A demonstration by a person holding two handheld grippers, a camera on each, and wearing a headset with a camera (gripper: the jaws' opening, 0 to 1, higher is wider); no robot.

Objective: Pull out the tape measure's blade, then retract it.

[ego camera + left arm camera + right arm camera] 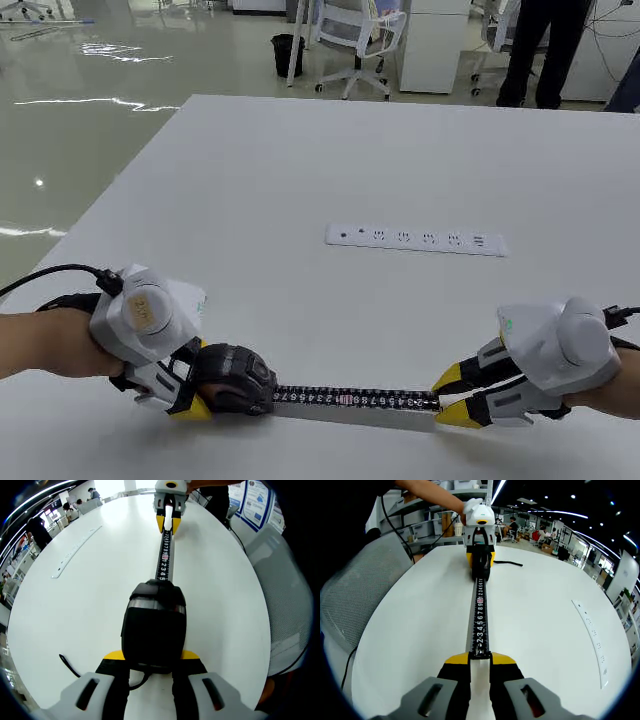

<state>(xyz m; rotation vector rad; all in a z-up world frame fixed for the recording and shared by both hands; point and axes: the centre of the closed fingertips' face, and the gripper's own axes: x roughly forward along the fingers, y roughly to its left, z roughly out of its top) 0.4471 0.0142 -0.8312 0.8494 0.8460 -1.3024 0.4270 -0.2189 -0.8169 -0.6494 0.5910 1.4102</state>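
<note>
A black tape measure case (236,378) (154,625) (481,560) rests on the white table near its front edge, and my left gripper (188,400) (152,656) is shut on it. Its dark numbered blade (350,399) (164,560) (479,622) runs out to the right just above the tabletop. My right gripper (448,396) (480,657) is shut on the blade's free end. In the left gripper view the right gripper (167,522) sits at the far end of the blade.
A white power strip (415,239) (75,552) (592,635) lies flat mid-table beyond the blade. A black cable (45,275) trails from the left gripper. A grey mesh chair (360,605) stands beside the table. Office chairs, a bin (287,55) and a standing person (540,50) are past the far edge.
</note>
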